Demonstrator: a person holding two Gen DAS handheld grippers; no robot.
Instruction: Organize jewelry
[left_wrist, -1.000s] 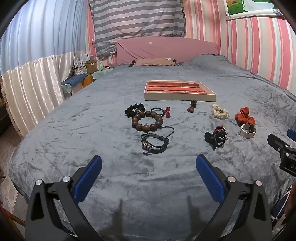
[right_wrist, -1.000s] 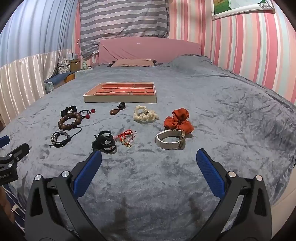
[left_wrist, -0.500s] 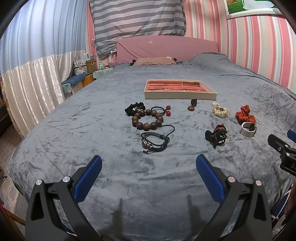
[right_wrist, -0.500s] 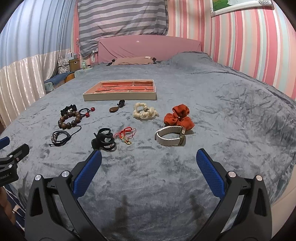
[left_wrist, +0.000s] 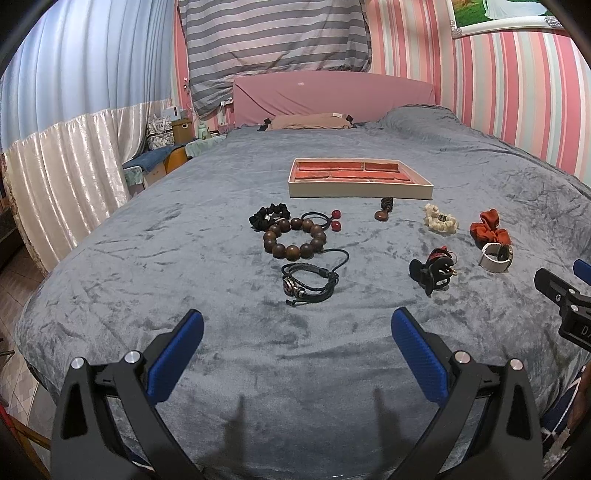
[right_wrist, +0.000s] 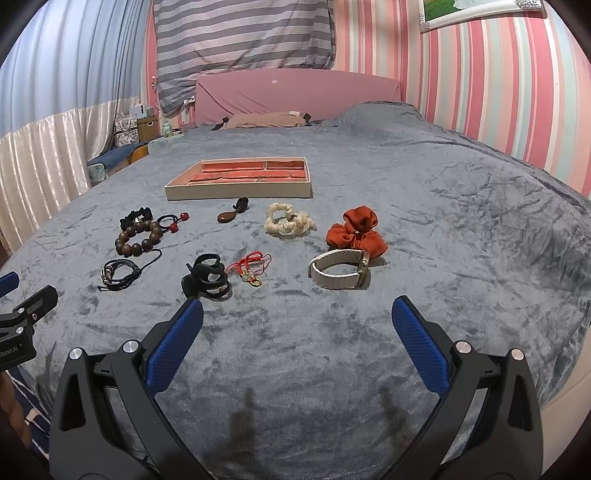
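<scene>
Both tools, left (left_wrist: 297, 341) and right (right_wrist: 297, 330), gape empty. The white watch (right_wrist: 340, 273), mid-frame, looks light; its stiff upright band suits pinching.

left gripper (left_wrist: 297, 343): jaws wide apart, empty | right gripper (right_wrist: 297, 332): jaws wide apart, empty, beside left

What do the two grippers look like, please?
Both match: the left gripper and right gripper have black, angular plastic arms with triangular cut-outs, silver screw heads, and long blue textured pads. The right wrist view shows white lettering on the left gripper's body, partly cut off. No cables show.
</scene>
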